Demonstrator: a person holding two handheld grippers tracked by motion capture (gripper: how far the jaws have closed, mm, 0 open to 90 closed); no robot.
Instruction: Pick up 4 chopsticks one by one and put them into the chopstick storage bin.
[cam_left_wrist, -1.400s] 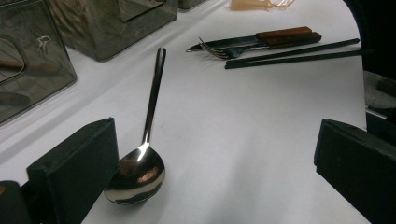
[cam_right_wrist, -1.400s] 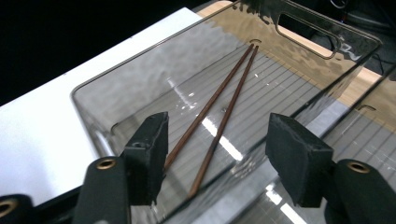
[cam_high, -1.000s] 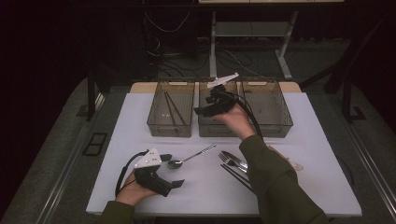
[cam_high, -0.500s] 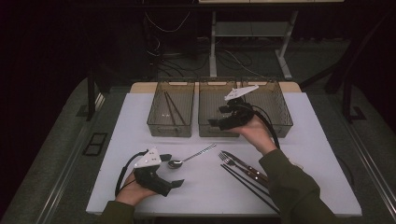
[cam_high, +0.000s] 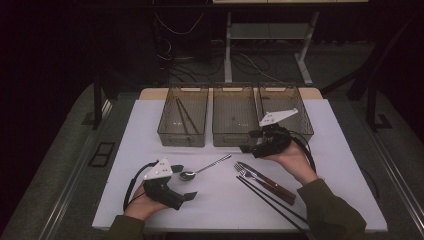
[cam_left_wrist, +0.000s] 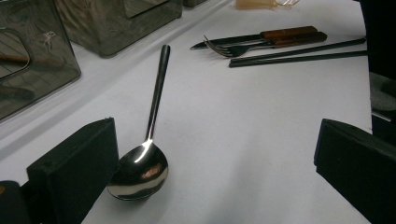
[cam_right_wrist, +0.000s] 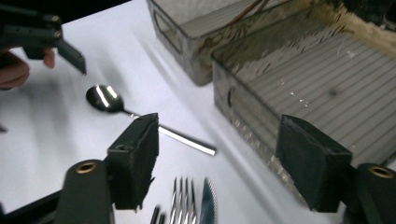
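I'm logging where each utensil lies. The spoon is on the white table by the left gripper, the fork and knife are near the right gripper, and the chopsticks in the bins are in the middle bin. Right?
One slip: the binned chopsticks lie in the left bin, not the middle bin, as the high view shows. The spoon by the left gripper and the fork and knife near the right gripper are correct.

Three clear bins (cam_high: 235, 121) stand in a row at the white table's (cam_high: 345, 165) far edge. The left one holds what look like chopsticks (cam_high: 186, 116). Cables (cam_high: 250, 60) trail across the dark floor beyond.
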